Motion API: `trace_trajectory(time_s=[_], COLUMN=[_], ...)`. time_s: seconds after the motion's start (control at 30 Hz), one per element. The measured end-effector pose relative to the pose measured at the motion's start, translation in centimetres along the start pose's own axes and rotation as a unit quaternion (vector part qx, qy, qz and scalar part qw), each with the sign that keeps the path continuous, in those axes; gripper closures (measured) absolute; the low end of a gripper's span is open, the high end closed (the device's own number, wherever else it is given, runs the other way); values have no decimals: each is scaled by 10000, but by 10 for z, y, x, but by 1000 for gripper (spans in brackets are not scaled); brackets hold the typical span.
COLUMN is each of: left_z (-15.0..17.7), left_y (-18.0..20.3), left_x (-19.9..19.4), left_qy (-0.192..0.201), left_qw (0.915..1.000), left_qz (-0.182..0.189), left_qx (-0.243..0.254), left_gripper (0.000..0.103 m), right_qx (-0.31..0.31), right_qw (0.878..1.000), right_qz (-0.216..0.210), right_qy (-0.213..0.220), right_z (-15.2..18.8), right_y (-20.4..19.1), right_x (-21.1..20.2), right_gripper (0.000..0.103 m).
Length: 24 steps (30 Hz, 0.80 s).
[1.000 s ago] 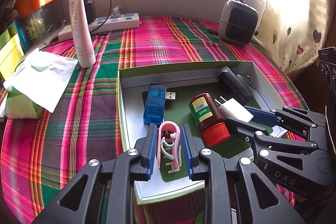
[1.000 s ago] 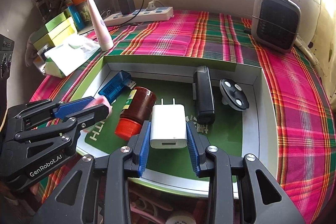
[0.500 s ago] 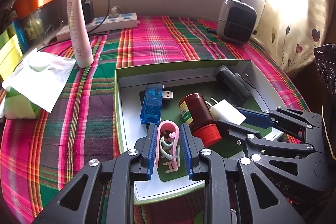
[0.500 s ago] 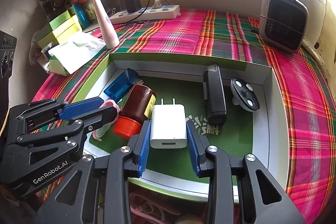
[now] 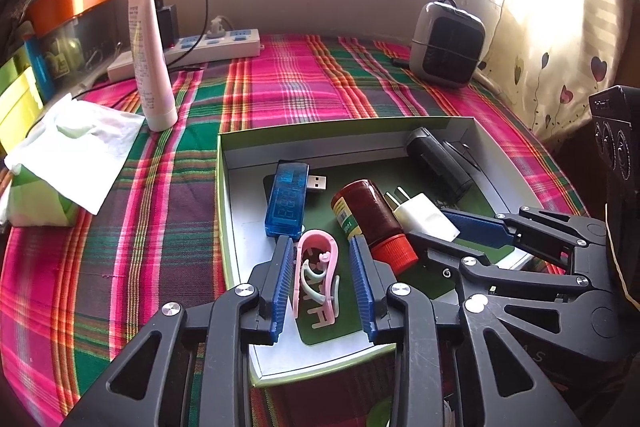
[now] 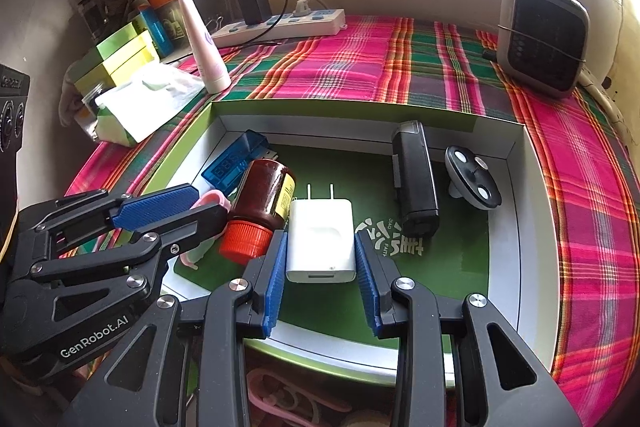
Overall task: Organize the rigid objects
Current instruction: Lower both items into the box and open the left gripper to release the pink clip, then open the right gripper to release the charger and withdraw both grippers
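Fingers of the left gripper, seen from the left wrist, stand a little apart with the pink clip lying loose between them: a gap shows on each side, so the blue pads are off it, and the jaws have just been opening. That clip rests on the floor of the green-rimmed box, its long axis running along the fingers, rounded end pointing away toward the blue USB meter. My reading is that the coming move is a straight pull back, since the clip sits parallel to both pads and should not be dragged. Just right of it lies the brown bottle with its red cap toward the camera, then the white charger, where the right gripper reaches in. From the right wrist, the right gripper has its 2 pads closed against the charger's flanks, prongs pointing away, body low over the box floor. Left gripper is nearer the clip, of which only a pink edge shows beside the bottle.
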<state>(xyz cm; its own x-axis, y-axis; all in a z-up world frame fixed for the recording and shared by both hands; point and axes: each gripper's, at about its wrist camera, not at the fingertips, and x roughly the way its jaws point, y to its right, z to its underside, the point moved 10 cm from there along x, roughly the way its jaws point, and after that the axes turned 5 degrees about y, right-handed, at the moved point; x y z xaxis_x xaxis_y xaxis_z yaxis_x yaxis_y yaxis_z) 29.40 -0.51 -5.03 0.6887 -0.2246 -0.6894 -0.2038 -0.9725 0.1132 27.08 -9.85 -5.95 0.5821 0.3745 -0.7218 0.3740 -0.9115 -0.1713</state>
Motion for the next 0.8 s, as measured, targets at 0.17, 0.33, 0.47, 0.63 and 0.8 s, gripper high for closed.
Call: trace_trajectory(time_s=[0.17, 0.33, 0.47, 0.63, 0.8], left_z=[0, 0, 0, 1, 0], left_y=[0, 1, 0, 0, 1], left_x=[-2, -4, -6, -10, -19], left_qy=[31, 55, 69, 97, 199], left_qw=[10000, 10000, 10000, 9999, 9998], left_qz=[7, 2, 14, 18, 14], left_qx=[-18, 0, -34, -53, -55], left_gripper=[71, 70, 67, 65, 64], right_qx=[42, 89, 114, 128, 151], right_qw=[10000, 9999, 9999, 9998, 9998], right_qz=[-32, -58, -57, -57, -36], right_qy=[8, 18, 39, 120, 152], right_z=[0, 1, 0, -2, -1], right_y=[0, 0, 1, 1, 2], right_x=[-1, -2, -4, -8, -11], right_gripper=[68, 68, 68, 67, 67])
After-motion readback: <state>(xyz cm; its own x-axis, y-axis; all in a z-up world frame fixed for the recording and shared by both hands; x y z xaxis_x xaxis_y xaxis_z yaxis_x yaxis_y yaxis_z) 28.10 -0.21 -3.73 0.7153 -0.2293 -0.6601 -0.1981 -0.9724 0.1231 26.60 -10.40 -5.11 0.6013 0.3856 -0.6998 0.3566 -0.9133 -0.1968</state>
